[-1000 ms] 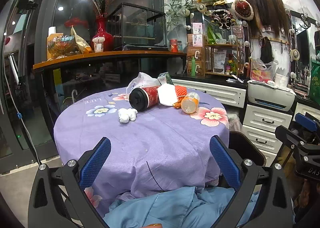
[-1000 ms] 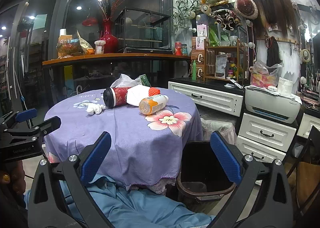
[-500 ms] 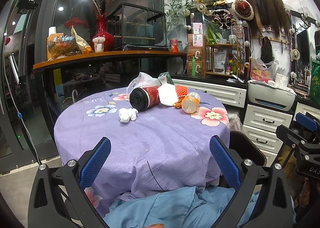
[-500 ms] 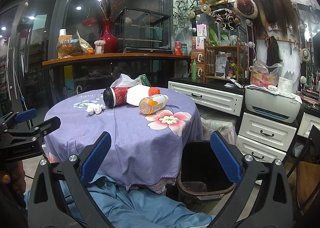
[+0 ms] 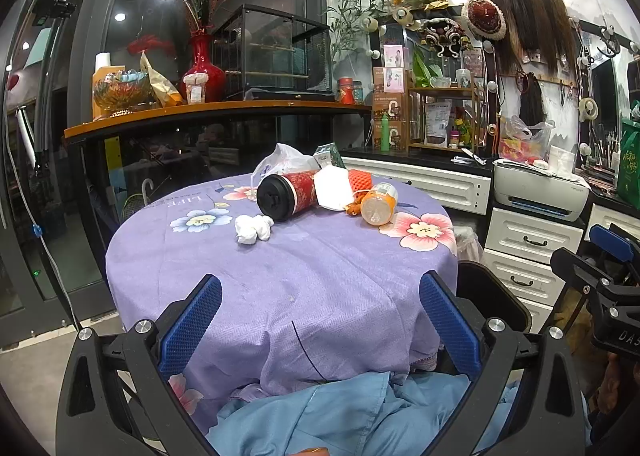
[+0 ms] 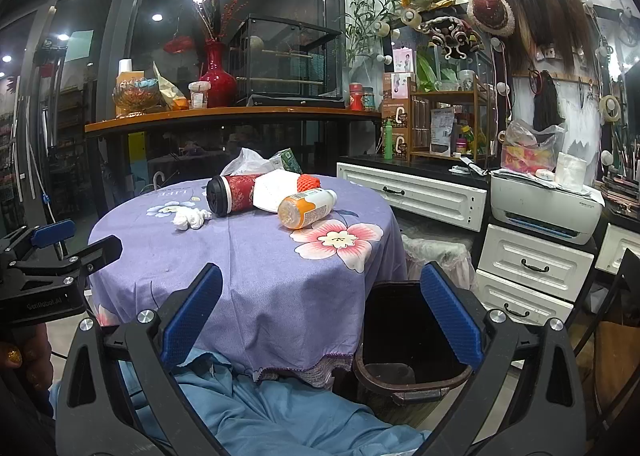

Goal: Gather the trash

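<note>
The left gripper (image 5: pixel 320 320) and right gripper (image 6: pixel 322 306) both gape wide, holding nothing, near the round purple-clothed table (image 5: pixel 280 276). On its far side lie a red paper cup (image 5: pixel 286 196), orange bottle (image 5: pixel 378 205), crumpled tissue (image 5: pixel 253 229) and white mask (image 5: pixel 334 192). A dark bin (image 6: pixel 404 336) stands beside the table.

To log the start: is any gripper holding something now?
No. The left gripper and right gripper are open and empty; the trash lies untouched on the table.
</note>
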